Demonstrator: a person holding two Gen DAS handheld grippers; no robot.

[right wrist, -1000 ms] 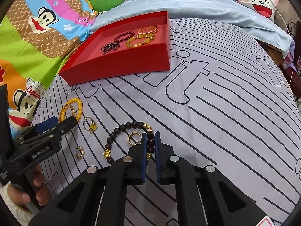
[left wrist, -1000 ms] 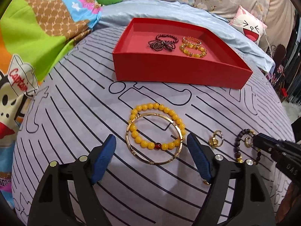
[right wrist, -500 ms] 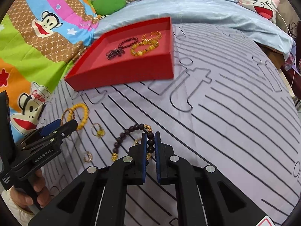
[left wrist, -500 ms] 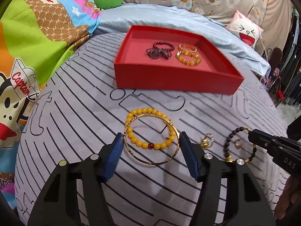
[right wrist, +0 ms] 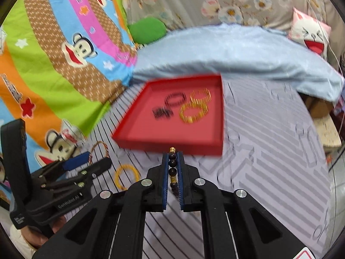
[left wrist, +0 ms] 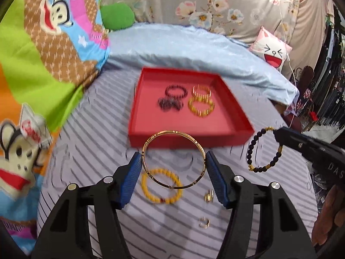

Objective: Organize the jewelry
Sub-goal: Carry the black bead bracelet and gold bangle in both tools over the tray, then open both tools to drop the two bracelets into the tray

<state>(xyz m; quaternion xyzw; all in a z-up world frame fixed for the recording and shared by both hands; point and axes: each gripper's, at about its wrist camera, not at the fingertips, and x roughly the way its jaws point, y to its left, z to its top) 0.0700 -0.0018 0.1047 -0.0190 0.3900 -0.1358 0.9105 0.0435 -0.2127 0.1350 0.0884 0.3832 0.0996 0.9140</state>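
Both pieces hang in the air just short of the red tray [left wrist: 241, 116]. The left gripper [left wrist: 173, 168] pinches the gold bangle [left wrist: 172, 157] only at its two outer edges, jaws spread to the ring's width, so the slightest easing or tilt could let it slide out onto the bedspread [left wrist: 90, 142]. The right gripper [right wrist: 172, 172] is clamped narrow on a few beads of the dark bracelet [left wrist: 262, 151]; its free loop swings below and might catch the tray's near wall. A yellow bead bracelet [left wrist: 161, 185] and small rings [left wrist: 208, 196] lie nearer than the tray.
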